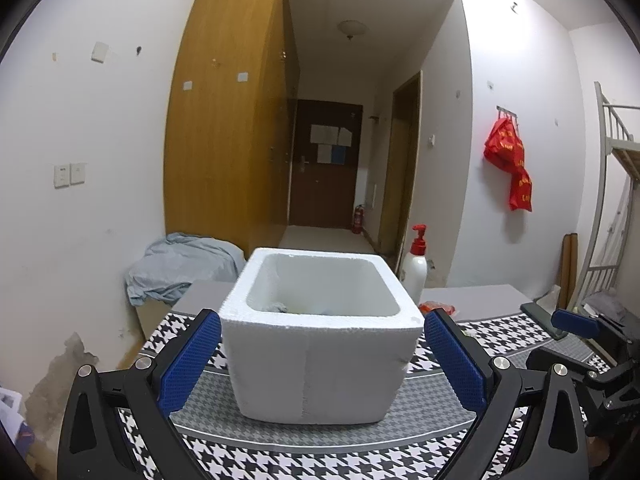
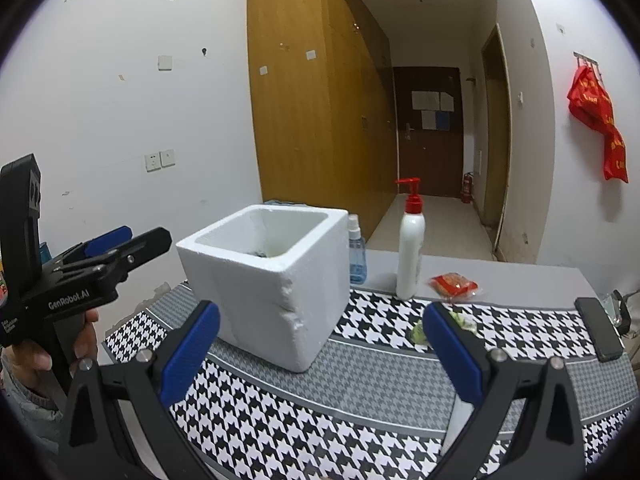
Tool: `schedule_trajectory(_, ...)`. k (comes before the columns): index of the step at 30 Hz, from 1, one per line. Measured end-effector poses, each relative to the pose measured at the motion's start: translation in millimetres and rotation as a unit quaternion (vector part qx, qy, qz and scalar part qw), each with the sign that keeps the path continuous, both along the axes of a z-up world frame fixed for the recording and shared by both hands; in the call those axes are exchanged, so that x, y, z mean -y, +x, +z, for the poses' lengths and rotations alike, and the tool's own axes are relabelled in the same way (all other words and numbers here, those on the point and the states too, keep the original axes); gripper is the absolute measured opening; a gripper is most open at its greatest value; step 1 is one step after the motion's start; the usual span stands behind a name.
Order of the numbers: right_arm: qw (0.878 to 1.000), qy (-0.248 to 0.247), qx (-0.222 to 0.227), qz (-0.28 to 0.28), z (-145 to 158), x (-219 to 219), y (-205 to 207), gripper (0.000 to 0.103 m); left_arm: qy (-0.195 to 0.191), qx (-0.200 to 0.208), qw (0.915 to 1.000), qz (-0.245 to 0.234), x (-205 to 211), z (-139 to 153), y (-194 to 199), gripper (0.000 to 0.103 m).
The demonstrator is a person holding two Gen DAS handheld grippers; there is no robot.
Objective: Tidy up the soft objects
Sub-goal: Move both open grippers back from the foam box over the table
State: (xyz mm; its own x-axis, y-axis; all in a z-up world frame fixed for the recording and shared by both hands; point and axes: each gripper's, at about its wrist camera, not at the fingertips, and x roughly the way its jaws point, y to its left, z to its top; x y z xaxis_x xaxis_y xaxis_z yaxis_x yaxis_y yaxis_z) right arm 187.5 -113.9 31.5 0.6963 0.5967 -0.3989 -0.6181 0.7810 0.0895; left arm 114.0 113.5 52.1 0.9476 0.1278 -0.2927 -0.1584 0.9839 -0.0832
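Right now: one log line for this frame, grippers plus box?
left gripper: open, empty, fingers flank foam box | right gripper: open, empty | box: upright on houndstooth mat, grey soft item inside

White pump bottle (image 2: 411, 248), blue spray bottle (image 2: 356, 256), black phone (image 2: 601, 328)

A white foam box (image 1: 320, 372) has a rough, grainy, matt surface, chipped and crumbly along one corner edge. It sits on a woven cloth (image 2: 360, 392) in black-and-white houndstooth, matt. Both grippers have matt black plastic arms, shiny metal rivets, and blue fingers (image 1: 192, 364) with a dimpled, rubbery texture. Near the table's far edge stand a smooth, slightly glossy white plastic pump bottle (image 2: 410, 256), a clear blue plastic spray bottle (image 2: 356, 258) and a shiny, crinkled red wrapper (image 2: 454, 284).
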Motion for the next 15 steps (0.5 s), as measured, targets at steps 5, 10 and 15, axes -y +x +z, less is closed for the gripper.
schedule_trajectory(5,1.000,0.001,-0.002,-0.016,-1.5,13.4,2.4,0.103,-0.001,-0.011,0.9997,-0.020,10.9,-2.5,7.5,0.102)
schedule_trajectory(10,0.999,0.000,-0.004,-0.036,-1.9,29.0,5.2,0.103,-0.007,-0.015,0.9991,-0.040,23.4,-1.6,14.6,0.102)
schedule_trajectory(15,0.999,0.000,-0.004,-0.053,-2.9,43.8,4.2,0.103,-0.007,-0.018,0.9981,-0.059,34.9,-1.4,20.2,0.102)
